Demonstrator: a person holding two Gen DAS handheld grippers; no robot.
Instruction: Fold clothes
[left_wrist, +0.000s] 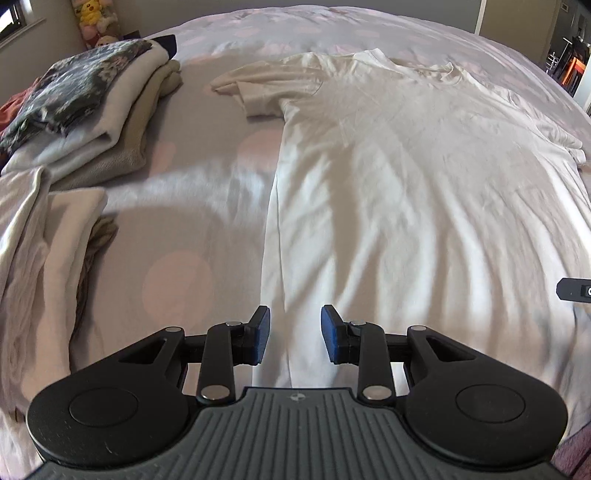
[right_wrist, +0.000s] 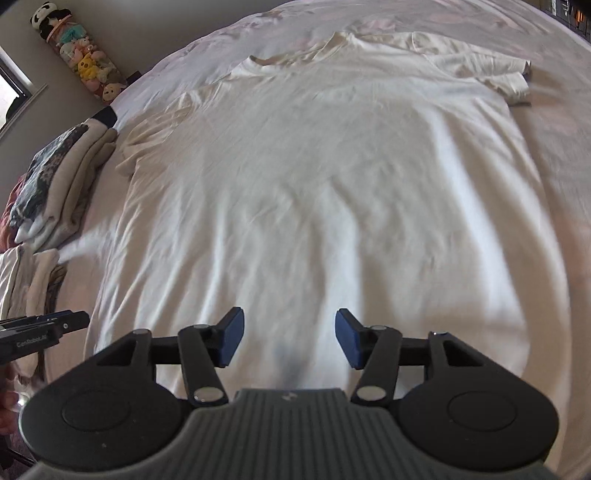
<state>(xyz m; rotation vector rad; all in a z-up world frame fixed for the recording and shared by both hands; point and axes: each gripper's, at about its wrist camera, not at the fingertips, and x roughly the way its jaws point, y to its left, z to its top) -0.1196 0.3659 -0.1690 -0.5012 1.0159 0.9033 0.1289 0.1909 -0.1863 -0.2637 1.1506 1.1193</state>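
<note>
Lying flat on the bed, the white T-shirt runs lengthwise away from both cameras: its collar points to the far side of the mattress, its hem toward the grippers, and the sleeves spread out to either side. The hem itself is hidden under the gripper bodies in both views, and the near cloth is smeared by blur. The left gripper hangs over the shirt's left edge with its blue pads apart and nothing pinched between them. The right gripper stands wider apart over the middle of the shirt, also gripping nothing. A stack of folded clothes sits at the bed's left side, well apart from the shirt; a second pale pile nearer the camera is cut off by the frame. Plush toys hang on the wall.
</note>
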